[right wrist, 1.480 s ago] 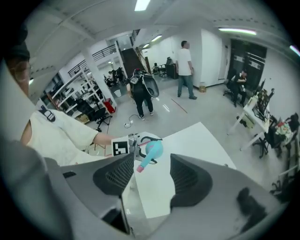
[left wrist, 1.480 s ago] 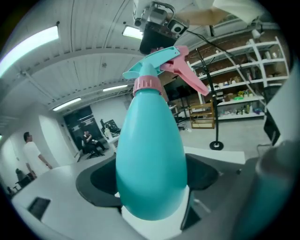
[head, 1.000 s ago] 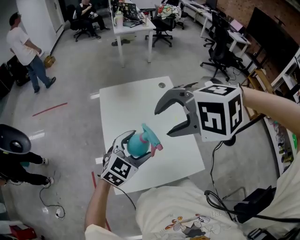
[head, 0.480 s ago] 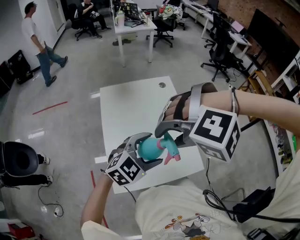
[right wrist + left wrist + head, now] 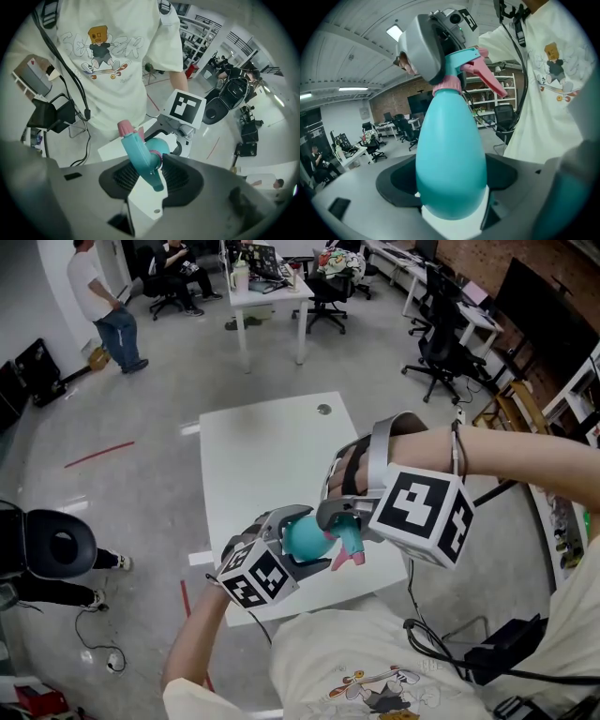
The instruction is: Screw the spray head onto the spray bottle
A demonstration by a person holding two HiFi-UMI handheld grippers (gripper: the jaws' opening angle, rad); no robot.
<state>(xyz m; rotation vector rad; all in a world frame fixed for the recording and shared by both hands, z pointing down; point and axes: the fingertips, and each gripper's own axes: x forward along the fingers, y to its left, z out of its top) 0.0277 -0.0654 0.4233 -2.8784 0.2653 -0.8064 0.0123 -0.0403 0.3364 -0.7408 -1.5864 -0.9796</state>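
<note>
The right gripper (image 5: 342, 526) has just been closing its jaws, and they now sit clamped on the spray head (image 5: 140, 152), one pad on each side just above the pink collar (image 5: 447, 84). The left gripper (image 5: 292, 547) is closed round the belly of the teal spray bottle (image 5: 450, 154), which hangs in the air over the near edge of the white table (image 5: 262, 446), neck toward the right gripper.

To turn the head well, we judge the left grip must hold the bottle dead steady while the right rolls about the neck's own line. Any sideways lean risks cross-threading the collar. The pink trigger (image 5: 485, 77) juts toward us and could catch a jaw as it swings, so short turns with a fresh grip look safer.

Our right forearm reaches in from the right, wrist bent, gripper pointing steeply down. Our left forearm comes up from the near side, its gripper tipped a little below level.
</note>
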